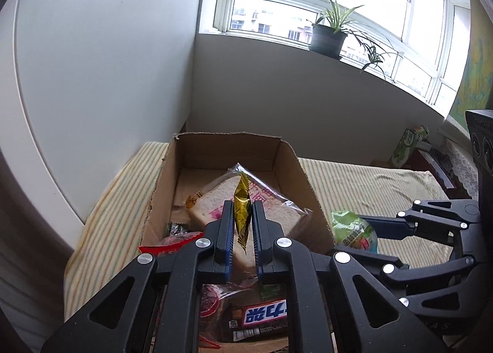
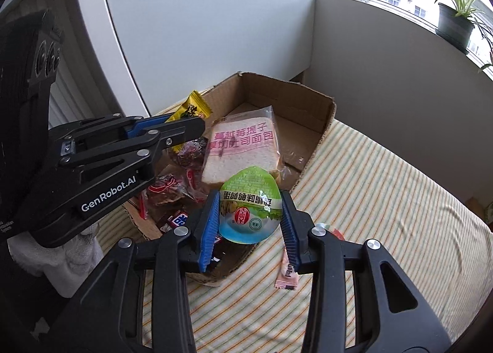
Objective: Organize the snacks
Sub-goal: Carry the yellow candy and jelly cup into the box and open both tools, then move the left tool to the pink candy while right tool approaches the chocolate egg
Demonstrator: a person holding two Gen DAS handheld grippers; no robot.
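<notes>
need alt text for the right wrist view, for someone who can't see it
The right gripper holds a green and blue snack pouch between its jaws, over the near edge of an open cardboard box on a striped cloth. The left gripper holds a yellow packet above the box, which holds bagged bread.

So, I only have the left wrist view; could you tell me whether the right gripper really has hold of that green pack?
Observer: Yes, the right gripper has its blue pads pressed on both sides of the green-lidded cup.
Operator: Thanks. Is anything left outside the box?
Observer: A pink sachet lies on the striped cloth, just beside the cardboard box.
</notes>
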